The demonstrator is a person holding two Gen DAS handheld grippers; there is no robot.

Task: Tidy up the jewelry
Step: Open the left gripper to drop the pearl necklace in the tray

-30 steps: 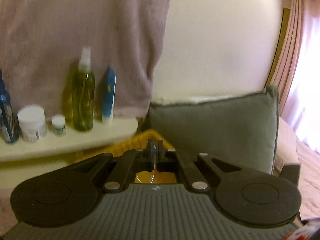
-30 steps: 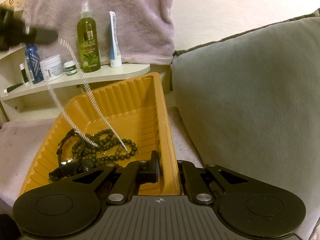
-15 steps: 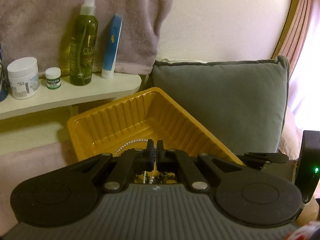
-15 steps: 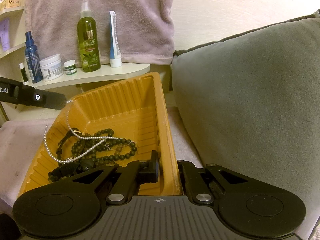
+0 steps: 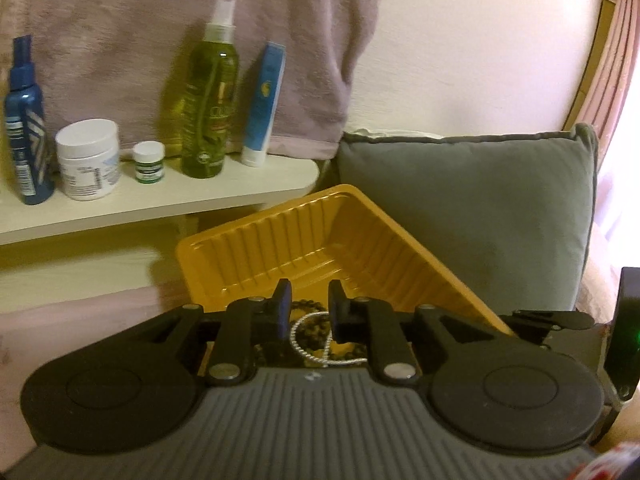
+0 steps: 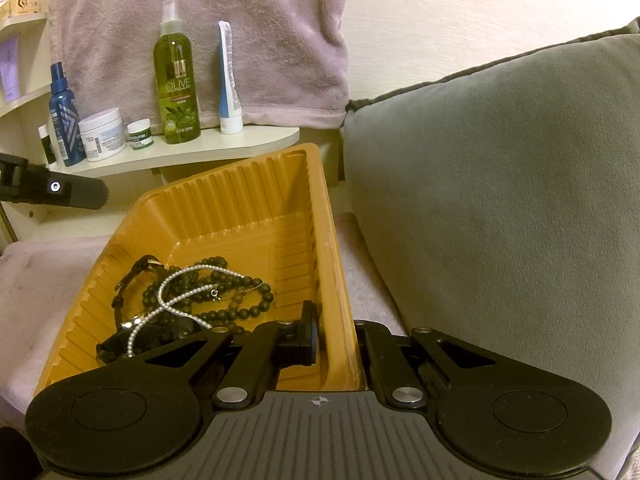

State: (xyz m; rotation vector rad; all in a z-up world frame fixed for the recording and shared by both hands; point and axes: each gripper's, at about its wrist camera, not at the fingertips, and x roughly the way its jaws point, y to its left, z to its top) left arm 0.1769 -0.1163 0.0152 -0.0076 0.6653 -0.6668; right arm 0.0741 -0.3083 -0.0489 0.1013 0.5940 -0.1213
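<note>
left wrist: left claw [image 5: 308,306] jaws opening over orange tray [image 5: 320,236], nothing between the pads; pearl necklace [image 5: 312,340] released, lying below on the dark beads.

right wrist: right claw [image 6: 336,332] clenched on the tray's right wall, steadying it. drop-off step looks done; next probably withdraw left and fetch another piece.

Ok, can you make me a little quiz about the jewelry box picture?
1. True or false: the pearl necklace lies inside the orange tray.
2. What is the right gripper pinching? A: the tray's side wall. B: a bottle. C: a towel.
3. What colour is the cushion beside the tray?

Key: 1 true. 2 A. 3 grey.
</note>
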